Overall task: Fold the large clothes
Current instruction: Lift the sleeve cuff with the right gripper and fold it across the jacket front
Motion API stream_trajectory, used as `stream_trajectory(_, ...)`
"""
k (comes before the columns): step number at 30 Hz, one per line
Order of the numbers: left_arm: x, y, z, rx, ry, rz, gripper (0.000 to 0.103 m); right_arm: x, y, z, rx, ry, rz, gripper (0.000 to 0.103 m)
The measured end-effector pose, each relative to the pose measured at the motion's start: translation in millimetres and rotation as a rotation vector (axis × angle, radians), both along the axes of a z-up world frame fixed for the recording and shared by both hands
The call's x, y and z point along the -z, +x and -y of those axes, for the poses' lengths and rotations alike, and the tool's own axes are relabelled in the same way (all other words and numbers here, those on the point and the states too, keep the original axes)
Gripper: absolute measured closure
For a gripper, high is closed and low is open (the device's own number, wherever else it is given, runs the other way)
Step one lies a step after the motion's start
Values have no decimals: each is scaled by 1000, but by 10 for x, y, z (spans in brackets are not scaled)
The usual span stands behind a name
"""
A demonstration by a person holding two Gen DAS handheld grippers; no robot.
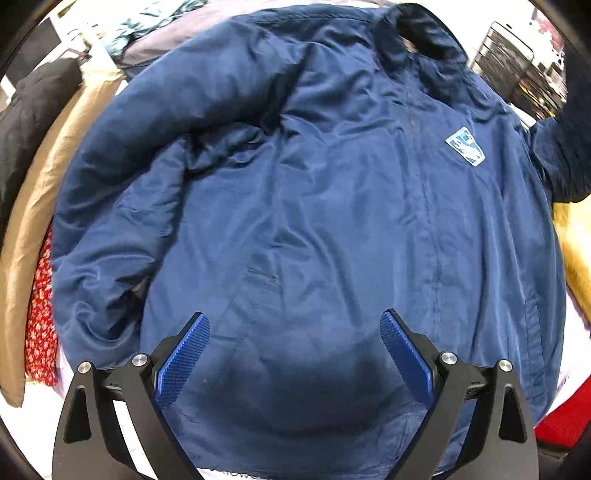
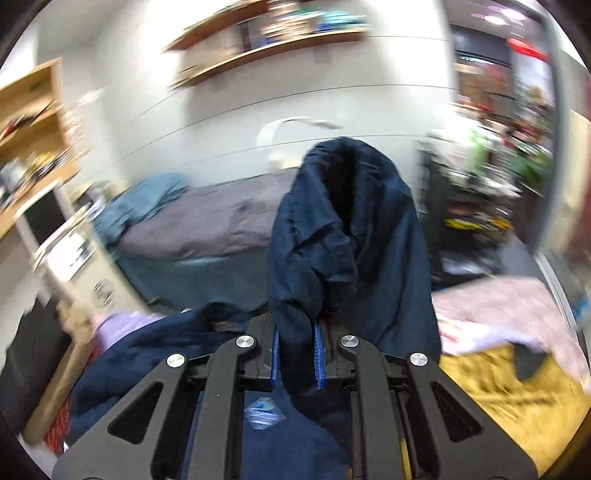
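A large navy blue jacket (image 1: pixel 332 206) lies spread front-up, with a light blue chest badge (image 1: pixel 464 144) and a dark collar (image 1: pixel 421 33) at the far end. One sleeve (image 1: pixel 155 140) is folded across its left side. My left gripper (image 1: pixel 295 328) is open and empty above the jacket's hem. My right gripper (image 2: pixel 297 354) is shut on the jacket's other sleeve (image 2: pixel 347 229) and holds it lifted, cuff opening upward. That raised sleeve also shows at the right edge of the left wrist view (image 1: pixel 565 158).
Other clothes lie around the jacket: a tan garment (image 1: pixel 44 199), a red floral piece (image 1: pixel 40 325), a black one (image 1: pixel 29 110), a yellow one (image 2: pixel 509 391) and a pink one (image 2: pixel 509 306). A bed with a grey cover (image 2: pixel 207 221) and wall shelves (image 2: pixel 266 48) are behind.
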State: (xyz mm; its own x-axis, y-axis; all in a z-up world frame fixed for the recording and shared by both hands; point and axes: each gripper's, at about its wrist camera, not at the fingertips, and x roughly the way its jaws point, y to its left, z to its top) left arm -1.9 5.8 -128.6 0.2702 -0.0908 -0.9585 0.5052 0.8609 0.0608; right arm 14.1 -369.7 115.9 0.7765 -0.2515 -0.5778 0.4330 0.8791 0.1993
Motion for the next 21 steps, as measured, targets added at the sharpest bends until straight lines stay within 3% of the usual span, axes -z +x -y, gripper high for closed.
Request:
stream_trajectory(3,11,42,-103,-26,14,10,12,160,463,-462,-137,28,-37,89)
stream_trajectory(4,18,56,-142,-35,19,11,12,160,463,-462,-137,28,-37,89)
stream_trajectory(9,87,134,-380,-91,38,-4,12,659,1016,-1237,-294,25,-144,89)
stream_trajectory(15,132,222,-573,-132,58,-11,12,1473,1354,-1754,-363,35,-307,89)
stream_trajectory(21,89,325,-629,-155,57,-5,12,1946,1455,-1902,-353,40,-390,89)
